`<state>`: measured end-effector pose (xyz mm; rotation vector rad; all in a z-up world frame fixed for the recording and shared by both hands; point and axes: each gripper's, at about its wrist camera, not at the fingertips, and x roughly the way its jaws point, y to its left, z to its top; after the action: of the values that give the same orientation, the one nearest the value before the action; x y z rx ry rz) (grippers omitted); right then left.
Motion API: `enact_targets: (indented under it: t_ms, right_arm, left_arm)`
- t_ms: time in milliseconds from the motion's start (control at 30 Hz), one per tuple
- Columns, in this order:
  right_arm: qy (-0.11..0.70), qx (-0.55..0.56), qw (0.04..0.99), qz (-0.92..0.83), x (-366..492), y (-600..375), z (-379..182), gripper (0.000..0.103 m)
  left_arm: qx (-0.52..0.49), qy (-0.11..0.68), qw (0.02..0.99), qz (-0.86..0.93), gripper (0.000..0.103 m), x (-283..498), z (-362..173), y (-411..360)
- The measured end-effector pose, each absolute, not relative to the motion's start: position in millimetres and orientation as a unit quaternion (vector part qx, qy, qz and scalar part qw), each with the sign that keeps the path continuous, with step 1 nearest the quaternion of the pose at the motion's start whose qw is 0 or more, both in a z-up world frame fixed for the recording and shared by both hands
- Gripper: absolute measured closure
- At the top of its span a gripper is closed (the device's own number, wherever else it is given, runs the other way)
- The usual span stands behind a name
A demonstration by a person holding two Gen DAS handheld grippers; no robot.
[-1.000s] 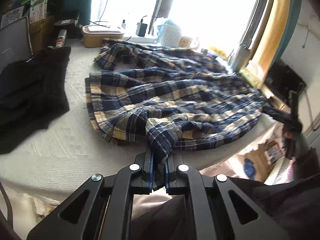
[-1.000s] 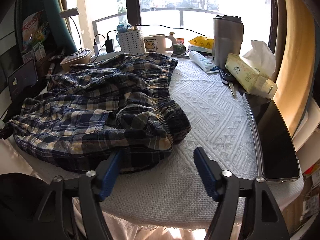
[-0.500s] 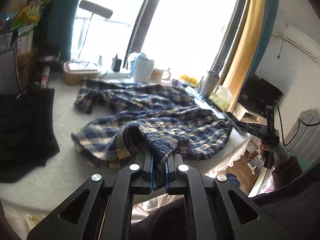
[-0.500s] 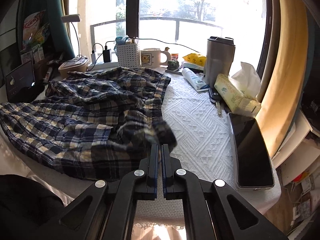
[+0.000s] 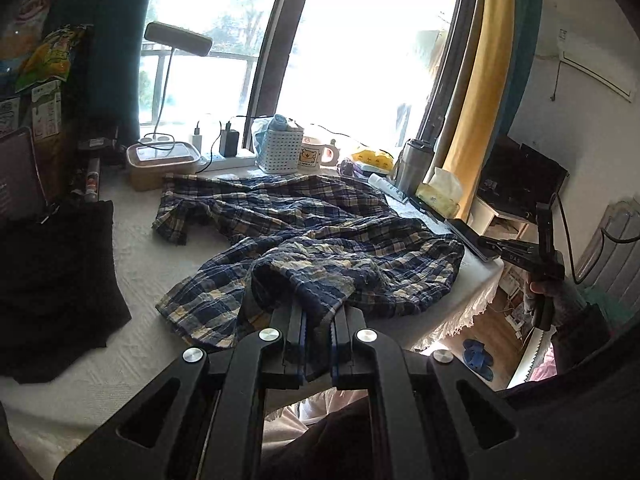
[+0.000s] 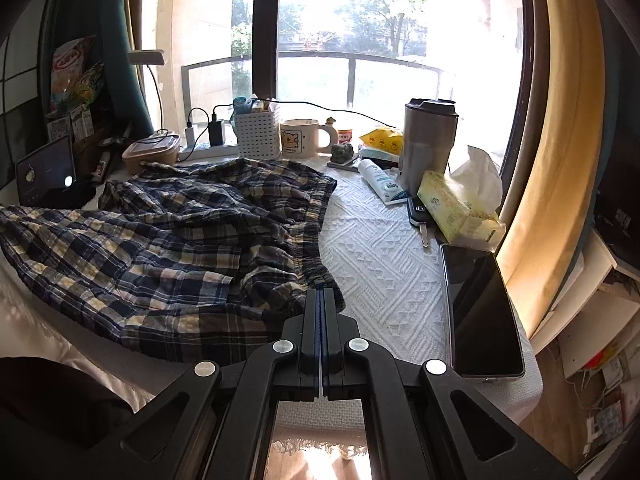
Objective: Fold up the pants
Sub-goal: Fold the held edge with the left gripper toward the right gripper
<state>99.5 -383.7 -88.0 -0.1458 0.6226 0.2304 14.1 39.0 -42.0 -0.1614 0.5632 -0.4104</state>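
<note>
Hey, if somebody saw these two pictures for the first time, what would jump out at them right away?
First, the rumpled plaid pants sprawled across the white textured tablecloth, with the left gripper shut on a bunched fold at the near edge. The right gripper is shut at the pants' elastic waistband. Behind them, a bright window glares over a cluttered sill with a bear mug and steel tumbler.

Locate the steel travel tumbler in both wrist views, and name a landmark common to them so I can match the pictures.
Left wrist view: the steel tumbler stands small, right of centre, by the yellow curtain.
Right wrist view: the tumbler stands large, upper right, behind the tissue pack.
Shared landmark: the bear mug beside the white basket.
</note>
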Motion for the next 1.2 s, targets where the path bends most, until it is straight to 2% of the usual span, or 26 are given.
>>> enact_targets:
  t_ms: [400,433,500,533,567,733,800,867,900,967,1000,1067,1200]
  right_arm:
    - [0.35,-0.022,0.929,0.118,137,-392,-119,0.099]
    - [0.352,-0.02,0.928,0.12,140,-392,-120,0.092]
    - [0.352,-0.013,0.929,0.116,143,-392,-121,0.052]
    - [0.352,-0.005,0.929,0.117,144,-394,-120,0.005]
    - [0.348,0.004,0.929,0.127,144,-395,-120,0.0]
    - [0.346,-0.011,0.928,0.136,145,-385,-119,0.0]
    - [0.344,-0.025,0.928,0.142,145,-378,-118,0.007]
    - [0.354,-0.035,0.923,0.148,148,-371,-121,0.023]
    - [0.358,-0.038,0.92,0.152,150,-368,-124,0.028]
    - [0.367,-0.035,0.916,0.156,154,-366,-130,0.054]
    - [0.371,-0.028,0.915,0.158,156,-367,-132,0.059]
    - [0.371,-0.019,0.914,0.161,157,-370,-135,0.076]
    - [0.363,-0.022,0.918,0.156,148,-372,-126,0.078]
  left_arm:
    - [-0.103,0.334,0.922,-0.167,0.096,30,-86,61]
    - [-0.103,0.336,0.922,-0.165,0.096,30,-87,62]
    - [-0.099,0.338,0.922,-0.162,0.096,31,-89,64]
    - [-0.1,0.341,0.921,-0.159,0.096,32,-91,66]
    - [-0.103,0.344,0.92,-0.158,0.096,33,-93,68]
    - [-0.108,0.348,0.918,-0.158,0.096,37,-95,72]
    - [-0.11,0.346,0.918,-0.163,0.096,36,-94,73]
    - [-0.115,0.34,0.918,-0.17,0.096,35,-94,74]
    - [-0.118,0.337,0.918,-0.174,0.096,34,-94,75]
    - [-0.122,0.332,0.918,-0.18,0.096,33,-93,77]
    - [-0.123,0.329,0.918,-0.183,0.096,32,-93,78]
    - [-0.124,0.323,0.92,-0.186,0.096,30,-90,79]
    - [-0.122,0.299,0.926,-0.196,0.096,26,-75,77]
